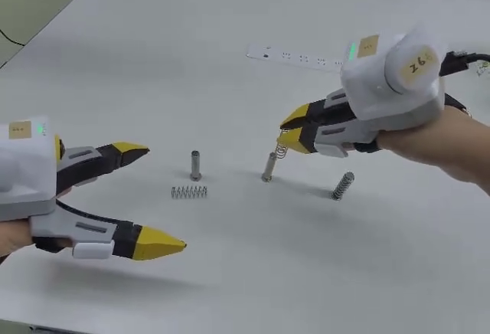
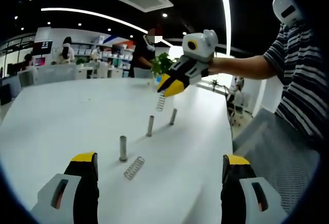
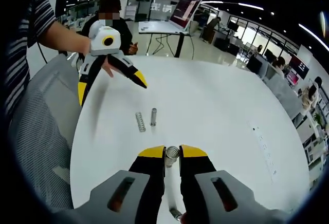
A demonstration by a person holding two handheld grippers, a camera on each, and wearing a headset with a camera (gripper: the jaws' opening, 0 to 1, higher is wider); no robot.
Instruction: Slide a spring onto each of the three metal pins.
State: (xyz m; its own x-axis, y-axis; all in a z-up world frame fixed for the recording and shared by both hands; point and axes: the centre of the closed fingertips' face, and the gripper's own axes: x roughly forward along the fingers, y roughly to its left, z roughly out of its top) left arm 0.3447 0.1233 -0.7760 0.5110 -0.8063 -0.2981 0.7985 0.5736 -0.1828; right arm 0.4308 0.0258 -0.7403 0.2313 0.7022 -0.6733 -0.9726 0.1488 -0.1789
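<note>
The right tool (image 1: 286,132) is pinching the held spring (image 1: 281,151) between its yellow tips, its jaws closed on the upper coils. It is hanging the spring just above the top of the middle pin (image 1: 269,167), which is standing upright on the white table (image 1: 230,89). Whether the lowest coil is touching the pin cannot be told. In the right gripper view the same spring is showing end-on between the two closed tips. The left pin (image 1: 195,165) is standing bare and upright, and the loose spring (image 1: 189,191) is lying flat on the table just in front of it, close by but apart from its base. The right pin (image 1: 342,185) is leaning a little and appears to be wearing a spring along its length. The left tool (image 1: 148,197) is hovering low over the table at the near left, its jaws spread wide and gripping nothing, its tips pointing toward the left pin and the loose spring. A white power strip (image 1: 295,56) is lying on the far side of the table, well apart from the pins.
</note>
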